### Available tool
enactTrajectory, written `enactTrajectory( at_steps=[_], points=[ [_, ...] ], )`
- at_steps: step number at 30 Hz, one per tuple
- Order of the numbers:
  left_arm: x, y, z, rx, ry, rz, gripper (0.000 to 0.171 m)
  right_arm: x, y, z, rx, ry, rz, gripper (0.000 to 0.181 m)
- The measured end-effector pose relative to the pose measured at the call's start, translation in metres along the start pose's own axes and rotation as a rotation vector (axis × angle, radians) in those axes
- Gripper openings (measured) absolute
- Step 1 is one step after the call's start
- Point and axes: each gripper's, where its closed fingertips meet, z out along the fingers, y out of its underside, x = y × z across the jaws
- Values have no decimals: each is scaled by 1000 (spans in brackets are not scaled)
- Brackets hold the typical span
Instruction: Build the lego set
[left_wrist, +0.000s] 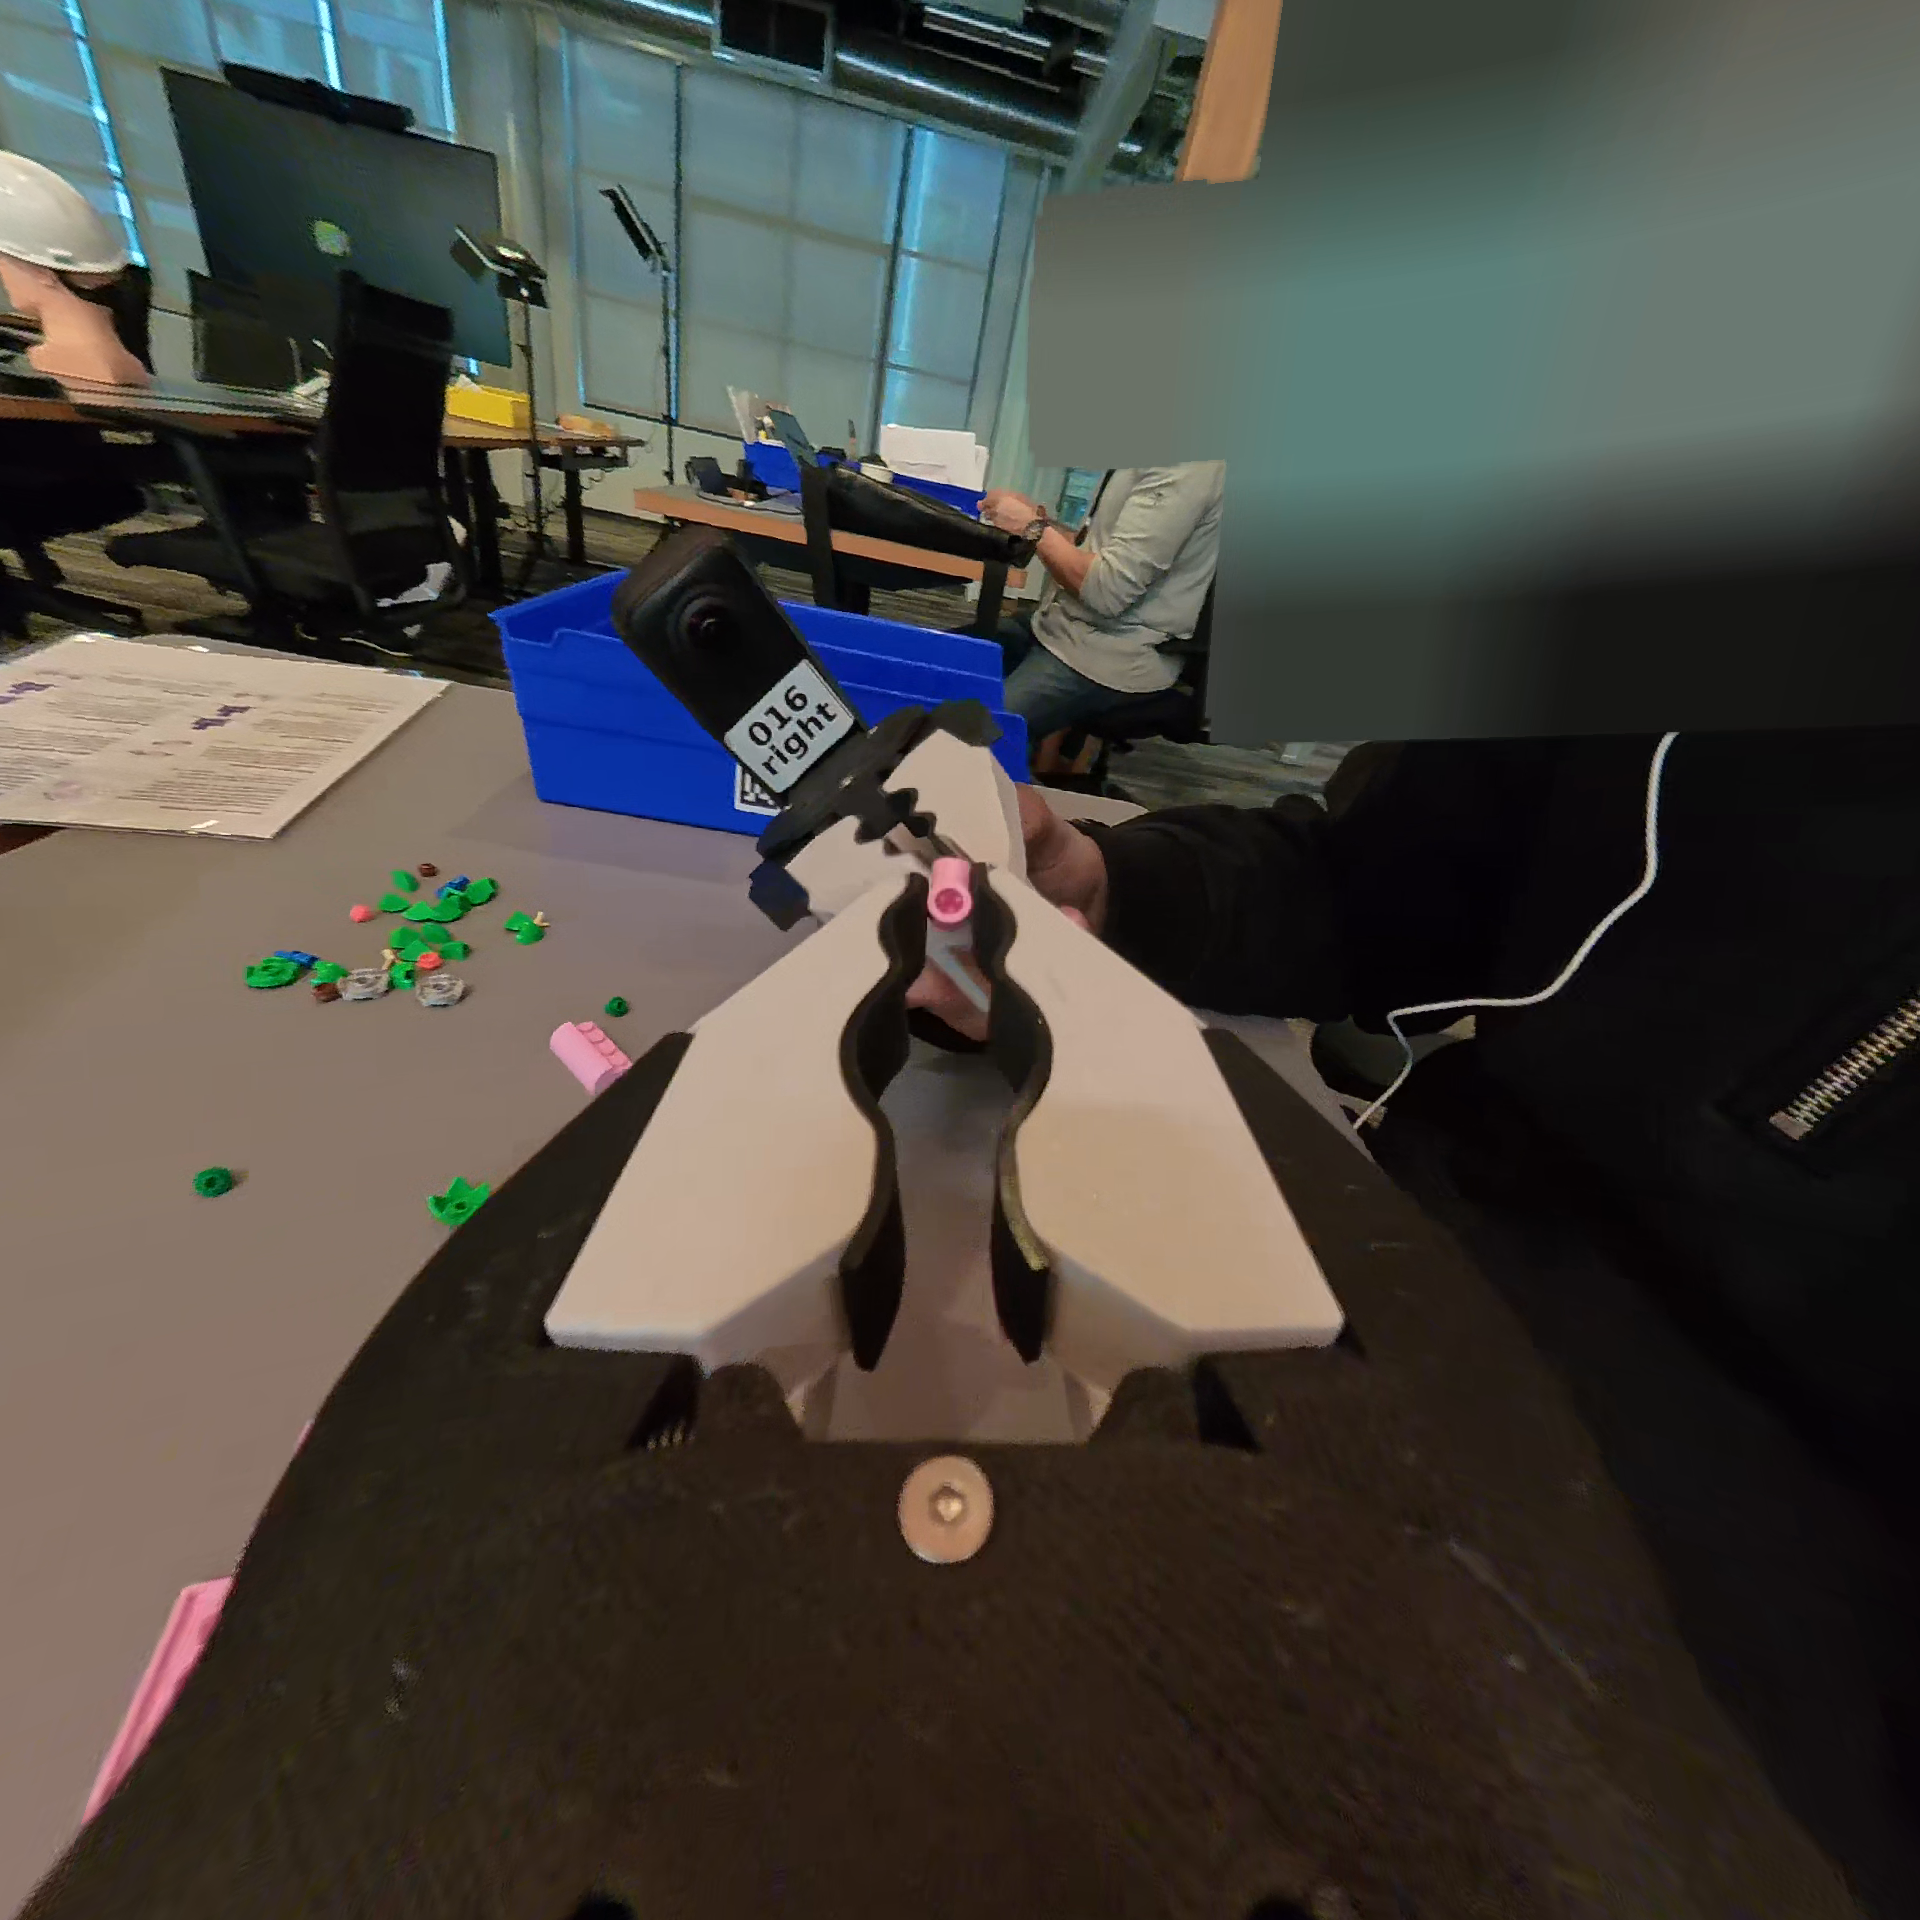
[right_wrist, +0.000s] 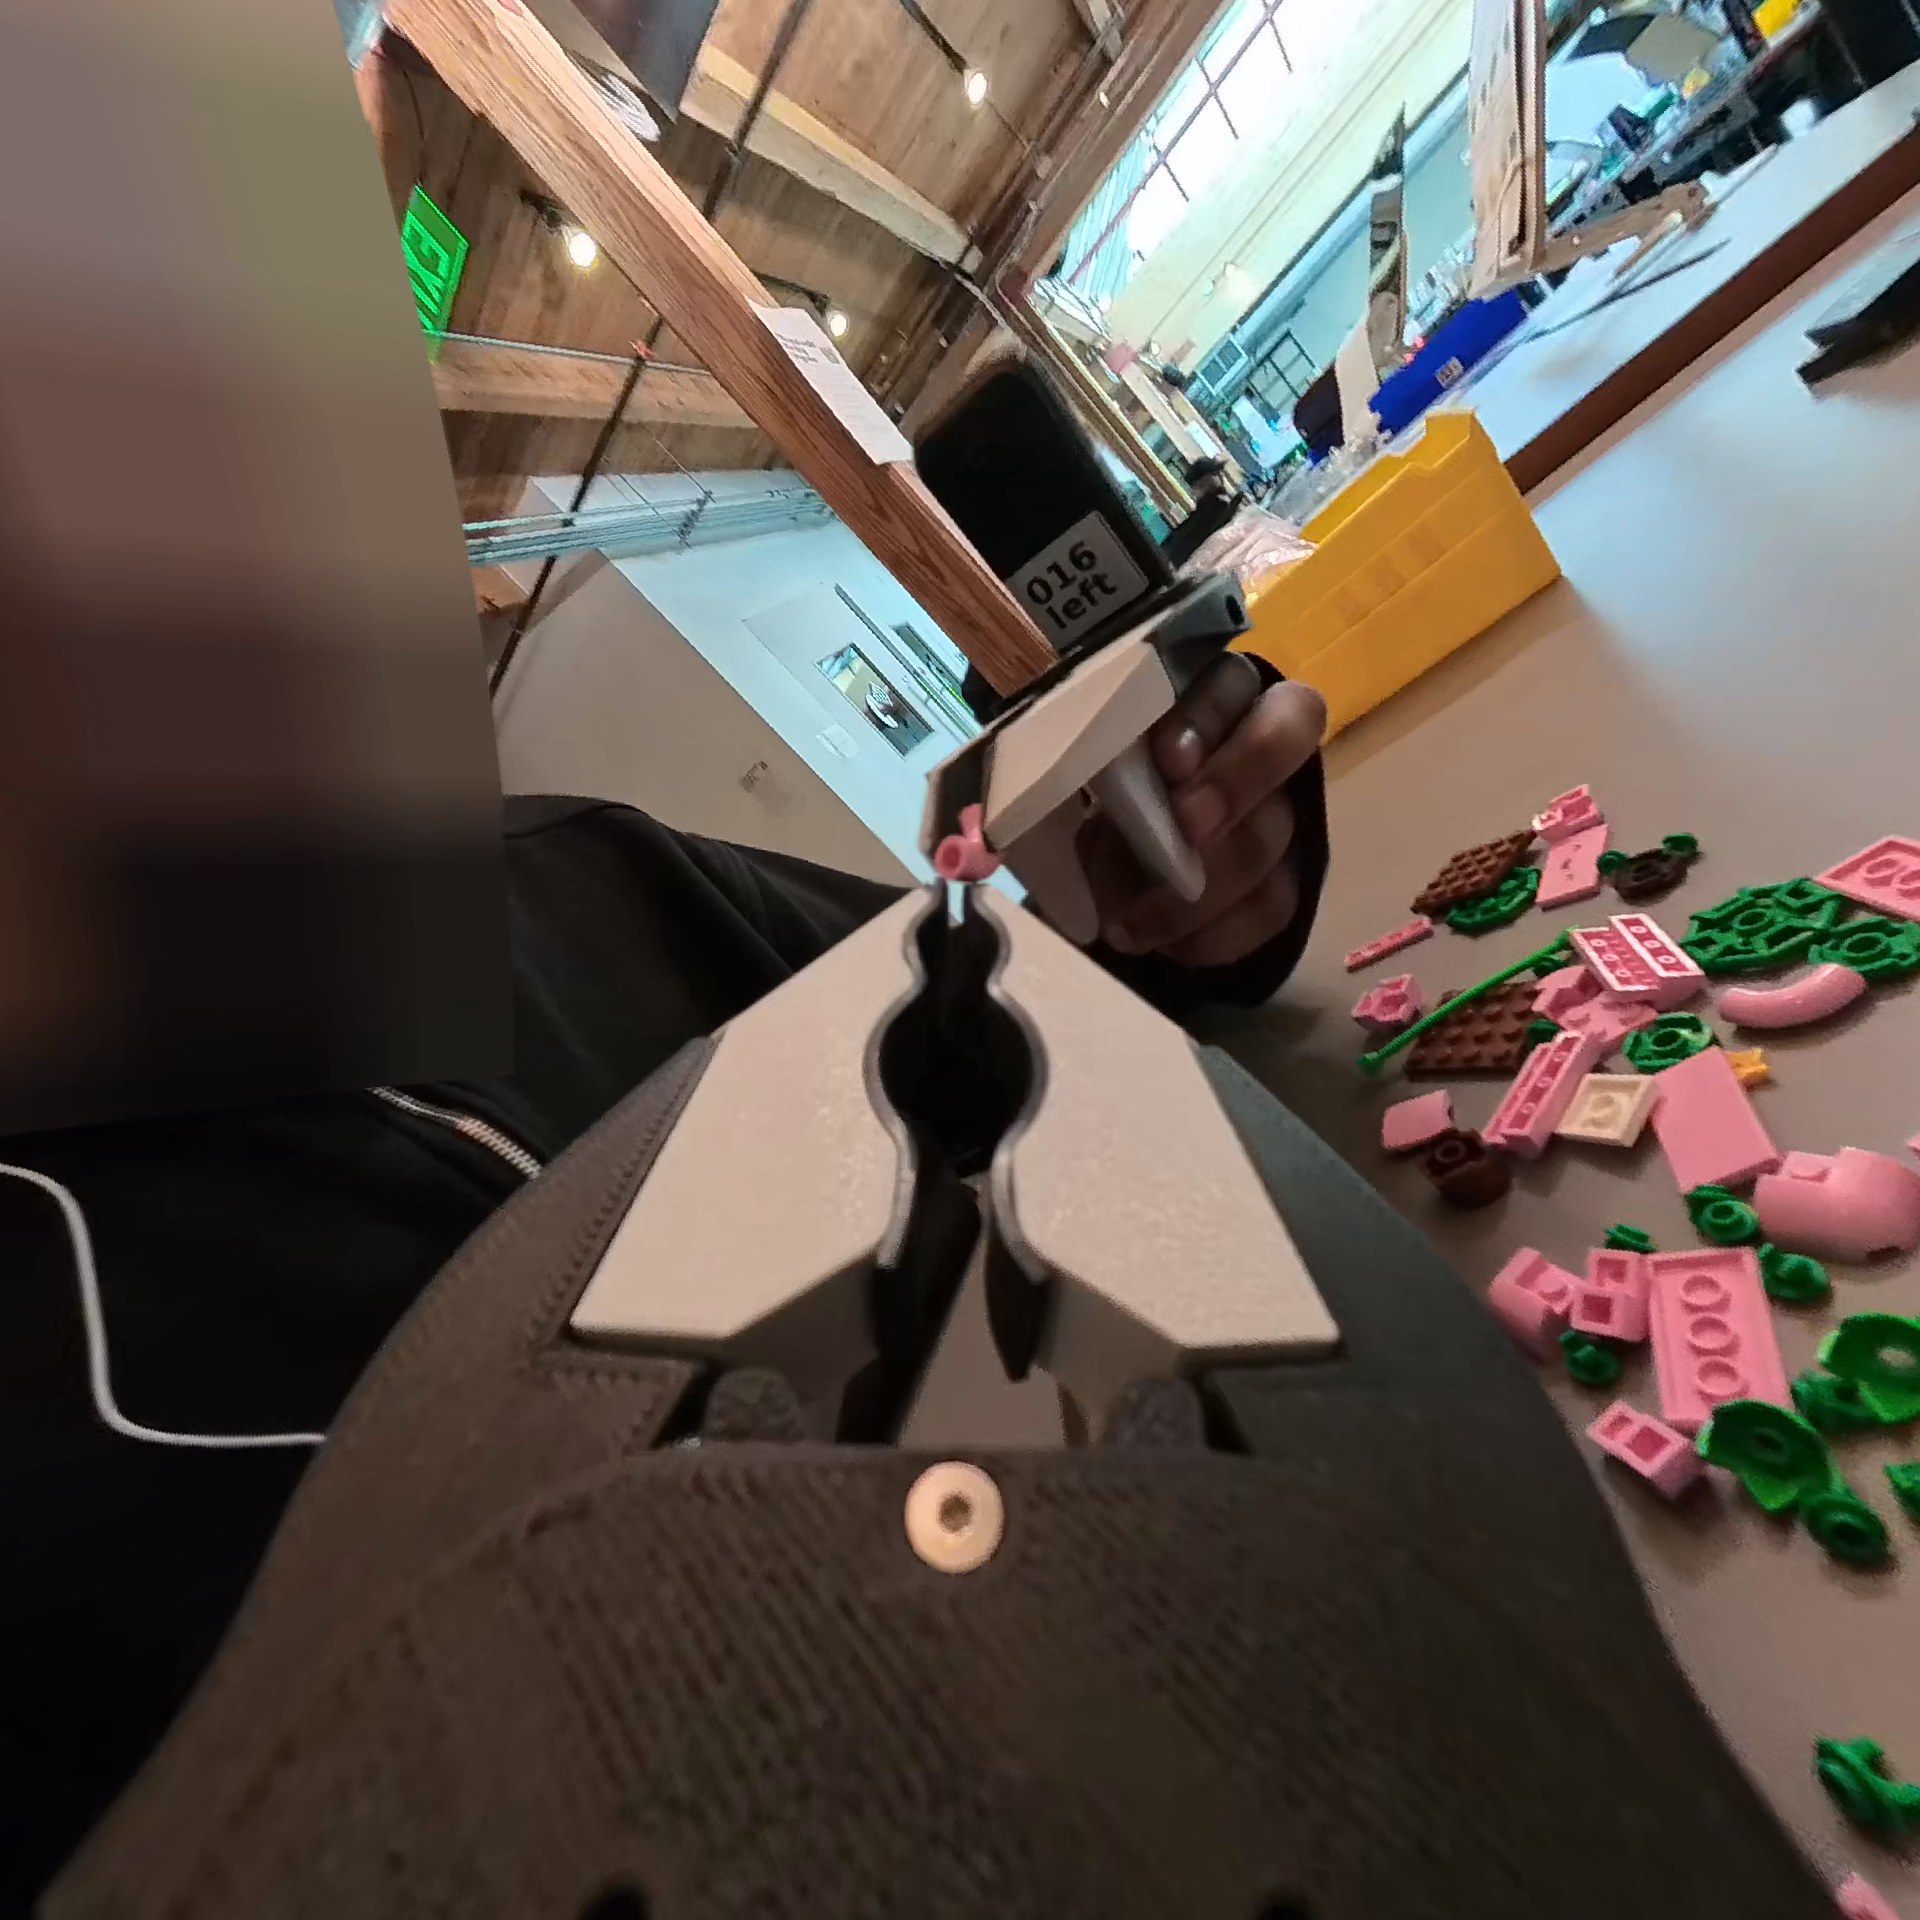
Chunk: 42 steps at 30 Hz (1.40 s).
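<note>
A small pink round stud piece (left_wrist: 949, 900) is being pinched by the left gripper (left_wrist: 948, 914), meeting the right gripper's (right_wrist: 951, 914) tips, closed on something too small to tell, above the desk (left_wrist: 312, 1091).

Pink plate (left_wrist: 156, 1704) cut off behind left gripper.

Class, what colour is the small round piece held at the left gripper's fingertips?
Pink; the small round piece shows best in the left wrist view.

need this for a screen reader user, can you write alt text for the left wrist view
The left gripper pinches a small pink lego piece at its fingers, held up against the right gripper above a grey table. Loose green and pink pieces lie scattered to the left, with a blue bin behind.
</note>
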Motion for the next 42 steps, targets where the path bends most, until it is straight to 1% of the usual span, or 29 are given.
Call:
enactTrajectory(
  at_steps=[3,6,9,12,16,18,21,27,29,38,42],
  points=[
    [-6,-3,-3,17,-29,-16,7,1,-7,-4,37,15,-13,2],
    [-11,-3,-4,25,-42,-41,7,7,-10,-6,35,97,-108,13],
    [-11,-3,-5,32,-31,-65,7,16,-12,-10,9,246,-294,22],
    [-10,-3,-4,36,-10,-91,7,16,-17,-12,-6,367,-503,27],
    [-8,-5,-4,69,27,-134,7,7,-17,-9,-44,410,-707,34],
    [-7,-10,-6,104,38,-149,7,11,-15,-8,-61,436,-724,39],
    [-9,-14,-9,141,29,-155,7,16,-12,-7,-71,437,-695,39],
    [-8,-9,-5,98,21,-137,7,12,-19,-12,-29,427,-686,34],
    [-7,-7,-3,84,33,-147,7,11,-19,-12,-33,431,-711,32],
    [-4,-6,-1,98,95,-244,7,11,-10,-7,-112,480,-856,26],
    [-5,-6,-1,106,109,-275,6,14,-9,-7,-135,502,-885,25]
  ],
)
